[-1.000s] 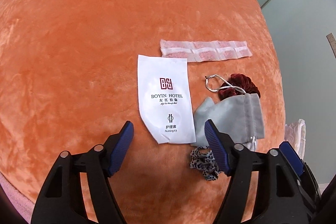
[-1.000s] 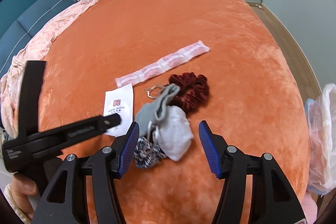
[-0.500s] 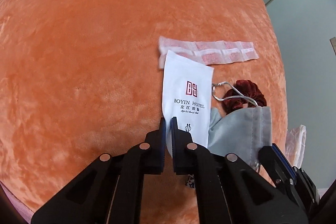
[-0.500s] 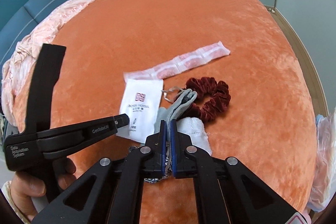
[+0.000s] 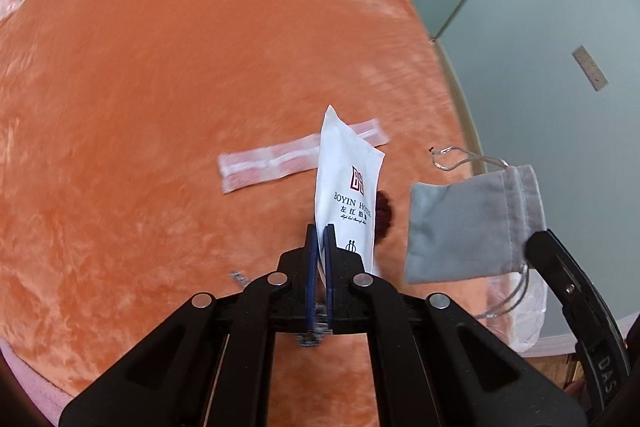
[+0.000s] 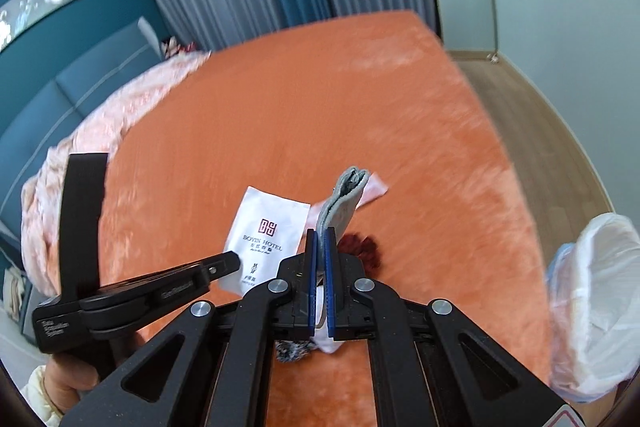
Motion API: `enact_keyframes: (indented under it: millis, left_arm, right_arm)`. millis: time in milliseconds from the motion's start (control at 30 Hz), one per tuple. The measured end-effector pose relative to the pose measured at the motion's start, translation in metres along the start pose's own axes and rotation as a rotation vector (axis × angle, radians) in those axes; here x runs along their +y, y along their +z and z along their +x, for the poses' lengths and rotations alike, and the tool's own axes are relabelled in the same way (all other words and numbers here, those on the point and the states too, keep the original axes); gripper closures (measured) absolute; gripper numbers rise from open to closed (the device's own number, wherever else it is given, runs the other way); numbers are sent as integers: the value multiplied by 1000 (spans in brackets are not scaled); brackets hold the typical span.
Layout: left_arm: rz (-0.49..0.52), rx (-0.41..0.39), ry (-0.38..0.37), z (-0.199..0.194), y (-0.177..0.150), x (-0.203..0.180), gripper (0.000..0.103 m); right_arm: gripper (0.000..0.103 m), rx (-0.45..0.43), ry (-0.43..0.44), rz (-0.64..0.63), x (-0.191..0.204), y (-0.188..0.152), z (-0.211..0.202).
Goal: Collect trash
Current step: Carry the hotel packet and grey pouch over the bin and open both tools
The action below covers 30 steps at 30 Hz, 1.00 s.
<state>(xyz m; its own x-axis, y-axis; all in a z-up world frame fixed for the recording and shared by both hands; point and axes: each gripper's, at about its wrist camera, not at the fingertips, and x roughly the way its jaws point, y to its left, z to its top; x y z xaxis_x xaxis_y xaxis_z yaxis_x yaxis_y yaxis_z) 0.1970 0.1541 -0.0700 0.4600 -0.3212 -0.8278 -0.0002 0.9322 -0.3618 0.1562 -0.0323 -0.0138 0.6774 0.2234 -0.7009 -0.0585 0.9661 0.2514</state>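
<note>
Left gripper (image 5: 319, 235) is pinched tight on the lower edge of the white hotel sachet (image 5: 347, 195). Holding it by one edge lets it hang free above the orange bedspread (image 5: 160, 107), clear of everything else. Right gripper (image 6: 320, 239) is clamped on the grey drawstring pouch (image 6: 343, 205), also edge-on, so the pouch stands up past the pads and its cords dangle loose. Both are off the bedspread. Directly under the two grippers a small leopard-print piece (image 6: 292, 345) lies on the bedspread; can't tell whether the right one's grip is dragging it. Just beyond that sits the dark red scrunchie (image 6: 362, 245), mostly hidden behind the held items. Further across the bedspread lies the pink-and-white strip packet (image 5: 280, 163), flat and untouched. Off the bedspread's right edge hangs a white plastic bag (image 6: 596, 303), likely the drop point, so a short swing right should do. The sachet reads as trash; the pouch is arguable.
</note>
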Motion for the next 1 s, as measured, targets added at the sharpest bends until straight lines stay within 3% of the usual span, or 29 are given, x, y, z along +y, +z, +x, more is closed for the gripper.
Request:
enact_keyframes:
  millis: [200,467,800,1000]
  left_arm:
    - [113,-71,-73,-39,5,-68,100]
    - [276,-107,-138,-60,-4,-160,100]
    - [449,-86,-205,-53,-38,-265,100]
    - [526,-56,-236,-43,-59,-309,100]
  right_arm:
    - [100,-124,-39,70,-40,15,-58]
    - [100,-257,-115,179,-110,18,-129]
    - [100,-323,-216,310,-186,-7,-185]
    - [100,-335,-260,366,-214,-25,-200]
